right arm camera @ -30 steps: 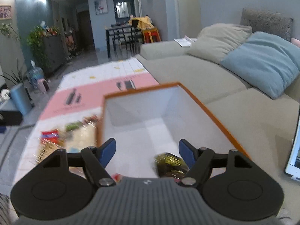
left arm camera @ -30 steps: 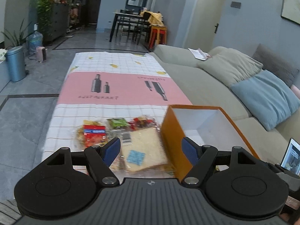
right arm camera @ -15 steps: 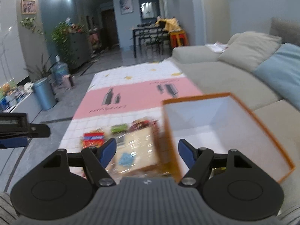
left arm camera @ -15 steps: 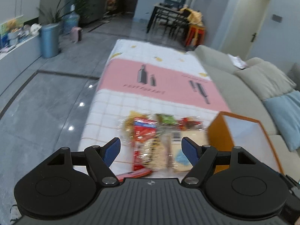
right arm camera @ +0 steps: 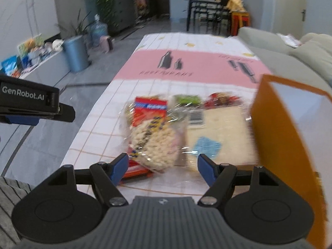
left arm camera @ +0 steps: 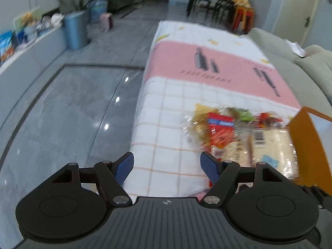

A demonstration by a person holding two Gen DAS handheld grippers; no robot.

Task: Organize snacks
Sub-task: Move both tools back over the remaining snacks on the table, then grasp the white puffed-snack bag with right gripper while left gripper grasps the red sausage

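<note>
My left gripper and right gripper both hang spread and empty above the tablecloth. The snack packets lie clustered near its near edge, touching the orange box at its right edge.

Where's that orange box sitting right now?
The orange box stands at the right edge of both views, on the tablecloth, right beside the wrapped bread, with the sofa behind it.

Blue bin beside potted plants; dark dining table; grey sofa.
</note>
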